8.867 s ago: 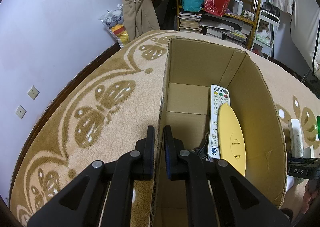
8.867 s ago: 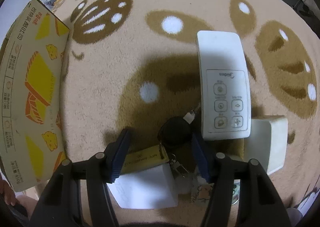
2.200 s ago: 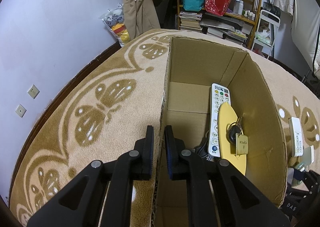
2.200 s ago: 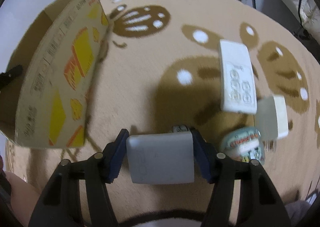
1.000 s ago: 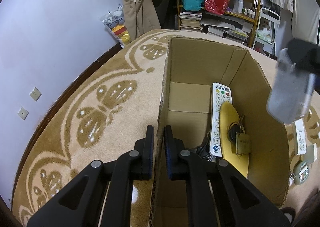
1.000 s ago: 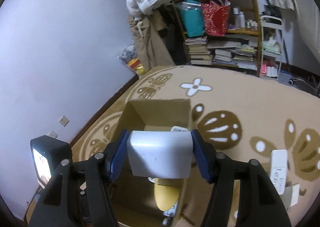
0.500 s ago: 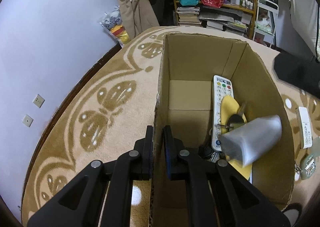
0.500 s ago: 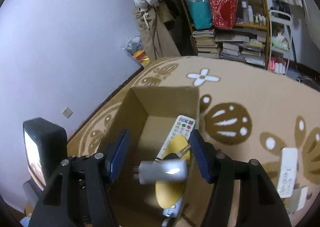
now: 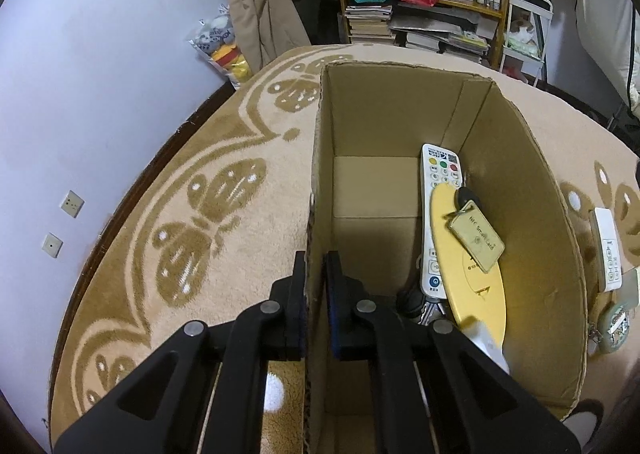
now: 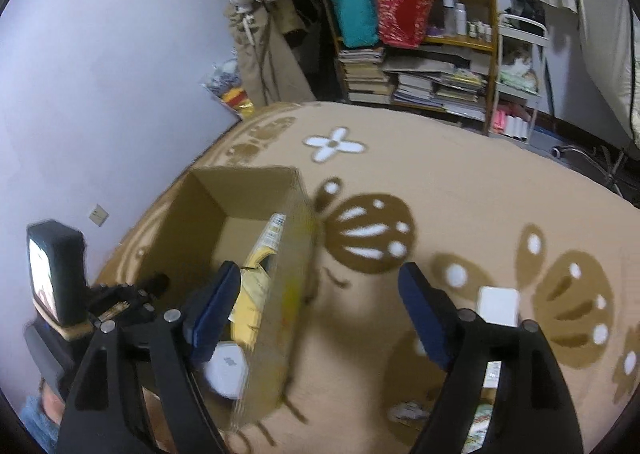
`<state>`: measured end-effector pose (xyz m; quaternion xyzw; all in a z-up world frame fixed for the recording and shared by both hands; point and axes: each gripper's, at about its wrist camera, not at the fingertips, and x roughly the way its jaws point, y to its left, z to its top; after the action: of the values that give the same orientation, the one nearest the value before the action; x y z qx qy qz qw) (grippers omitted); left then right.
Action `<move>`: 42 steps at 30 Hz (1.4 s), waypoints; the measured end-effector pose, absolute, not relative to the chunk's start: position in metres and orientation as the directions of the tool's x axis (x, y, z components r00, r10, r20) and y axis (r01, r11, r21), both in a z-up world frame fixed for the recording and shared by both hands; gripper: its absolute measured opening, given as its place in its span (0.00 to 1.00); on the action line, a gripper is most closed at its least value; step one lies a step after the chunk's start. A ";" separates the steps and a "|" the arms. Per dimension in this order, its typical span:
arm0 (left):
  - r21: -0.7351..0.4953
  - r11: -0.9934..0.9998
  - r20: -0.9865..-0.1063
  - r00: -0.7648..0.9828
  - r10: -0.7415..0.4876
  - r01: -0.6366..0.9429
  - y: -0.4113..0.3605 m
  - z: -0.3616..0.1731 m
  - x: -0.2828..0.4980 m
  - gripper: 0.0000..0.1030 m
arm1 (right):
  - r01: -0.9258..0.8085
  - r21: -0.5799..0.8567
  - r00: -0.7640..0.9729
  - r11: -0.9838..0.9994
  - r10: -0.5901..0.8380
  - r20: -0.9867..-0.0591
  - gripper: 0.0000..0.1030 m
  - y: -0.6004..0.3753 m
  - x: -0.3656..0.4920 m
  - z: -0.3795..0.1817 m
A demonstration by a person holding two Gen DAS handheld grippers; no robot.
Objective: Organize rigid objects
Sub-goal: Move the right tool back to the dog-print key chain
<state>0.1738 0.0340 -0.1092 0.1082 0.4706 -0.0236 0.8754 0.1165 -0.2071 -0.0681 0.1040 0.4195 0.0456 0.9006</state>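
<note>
cardboard box (image 9: 532, 189): open-topped, standing on the patterned rug (image 9: 208, 221). left gripper (image 9: 316, 294): clamped on the box's near left wall, one finger outside and one inside.

box contents, along the right wall: white remote control (image 9: 438, 189) with coloured buttons, lying lengthwise; yellow oval object (image 9: 468, 278) resting over the remote's lower half; black key fob with tan card tag (image 9: 476, 240) lying on top of the yellow oval; white-grey adapter (image 9: 486, 342) in the near right corner, partly hidden behind the gripper arm; a dark item beneath the remote's near end, unclear.

right gripper (image 10: 320, 314): jaws spread wide, holding nothing, above the box's right wall and the rug beside it; picture blurred here.

on the rug right of the box: white flat remote (image 9: 608, 250), a small round tin (image 9: 614, 320) just beside it, a pale block touching the remote's near end, cut off by the frame edge.

background: bookshelf (image 10: 420, 65) with stacked books and bags.
</note>
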 end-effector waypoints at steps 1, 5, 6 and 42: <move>0.170 0.975 -0.830 0.555 0.061 0.147 0.034 -0.109 0.175 0.07 | 0.016 0.210 0.635 0.977 0.153 -0.757 0.83 -0.214 0.113 -0.072; 0.182 0.970 -0.831 0.553 0.065 0.160 0.032 -0.109 0.176 0.07 | 0.041 0.185 0.603 0.982 0.123 -0.788 0.83 -0.229 0.104 -0.081; 0.180 0.970 -0.832 0.551 0.063 0.162 0.032 -0.109 0.177 0.07 | 0.050 0.183 0.594 0.982 0.118 -0.795 0.83 -0.233 0.101 -0.084; 0.167 0.973 -0.830 0.556 0.052 0.159 0.035 -0.111 0.175 0.07 | 0.105 0.210 0.254 0.972 0.178 -0.951 0.64 -0.245 0.073 -0.208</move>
<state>0.1753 0.0348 -0.1107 0.1119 0.4702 -0.0304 0.8749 0.0734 -0.2446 -0.2080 0.1157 0.6101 0.0233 0.7835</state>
